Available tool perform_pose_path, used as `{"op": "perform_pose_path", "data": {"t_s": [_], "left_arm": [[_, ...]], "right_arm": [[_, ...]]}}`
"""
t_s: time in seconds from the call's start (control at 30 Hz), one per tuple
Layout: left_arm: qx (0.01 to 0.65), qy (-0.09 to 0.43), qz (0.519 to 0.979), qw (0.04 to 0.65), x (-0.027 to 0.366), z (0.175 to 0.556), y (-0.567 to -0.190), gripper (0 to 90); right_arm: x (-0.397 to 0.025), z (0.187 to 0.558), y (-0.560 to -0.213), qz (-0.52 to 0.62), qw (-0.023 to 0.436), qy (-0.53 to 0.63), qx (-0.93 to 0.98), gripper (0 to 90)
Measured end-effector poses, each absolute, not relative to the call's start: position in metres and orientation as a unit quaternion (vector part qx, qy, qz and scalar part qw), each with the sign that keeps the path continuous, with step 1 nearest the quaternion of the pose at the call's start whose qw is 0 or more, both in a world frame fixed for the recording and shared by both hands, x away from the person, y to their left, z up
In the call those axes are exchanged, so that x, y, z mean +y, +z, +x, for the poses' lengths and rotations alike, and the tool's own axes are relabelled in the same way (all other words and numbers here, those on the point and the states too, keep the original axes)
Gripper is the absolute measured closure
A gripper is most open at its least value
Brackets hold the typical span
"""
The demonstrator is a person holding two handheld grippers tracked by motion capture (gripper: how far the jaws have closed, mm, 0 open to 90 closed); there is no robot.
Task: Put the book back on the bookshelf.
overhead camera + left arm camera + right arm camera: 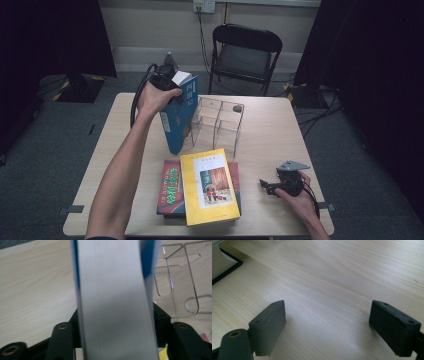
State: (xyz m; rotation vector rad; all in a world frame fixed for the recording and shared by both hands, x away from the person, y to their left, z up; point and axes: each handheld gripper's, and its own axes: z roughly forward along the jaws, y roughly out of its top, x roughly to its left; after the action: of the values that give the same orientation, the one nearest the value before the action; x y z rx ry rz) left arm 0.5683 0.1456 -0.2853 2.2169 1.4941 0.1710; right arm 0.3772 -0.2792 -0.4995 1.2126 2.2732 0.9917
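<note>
Blue book (179, 117) stands on its lower edge on the desk (270, 135), tilted, just left of the clear acrylic rack (220, 122); your left tongs (167, 80) clamp its upper edge. In the left gripper view the page block (115, 302) sits between the jaws, which are closed against the covers on both sides.

Surface: pale wood-grain desk on grey carpet. Room: black curtains at left and right, one black folding chair (245, 52) behind the desk, a wall socket (204, 6) above it with a cable hanging down.

Count: three books in total. One is the blue book in your left tongs; two lie flat near the front edge, the yellow book (209, 186) on top of the red book (170, 187). One rack. One chair.

Containers: the rack stands upright at mid-desk; its compartments hold nothing. The blue book's lower edge is beside the rack; whether it touches cannot be told.

Your right tongs (267, 186) rest low at the front right of the desk, well apart from the stacked books. In the right gripper view the jaws stand wide apart over bare wood, gripping nothing.
</note>
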Motion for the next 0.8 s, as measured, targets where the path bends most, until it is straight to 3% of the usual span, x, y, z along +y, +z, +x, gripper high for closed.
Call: {"op": "perform_pose_path", "data": {"t_s": [0.53, 0.8], "left_arm": [[0.463, 0.127, 0.795, 0.371, 0.183, 0.503, -0.295, 40.0], [0.402, 0.190, 0.779, 0.441, 0.197, 0.470, -0.325, 48.4]], "right_arm": [[-0.279, 0.377, -0.499, 0.433, 0.190, 0.352, 0.808, 13.7], [-0.279, 0.378, -0.500, 0.433, 0.192, 0.352, 0.807, 13.8]]}}
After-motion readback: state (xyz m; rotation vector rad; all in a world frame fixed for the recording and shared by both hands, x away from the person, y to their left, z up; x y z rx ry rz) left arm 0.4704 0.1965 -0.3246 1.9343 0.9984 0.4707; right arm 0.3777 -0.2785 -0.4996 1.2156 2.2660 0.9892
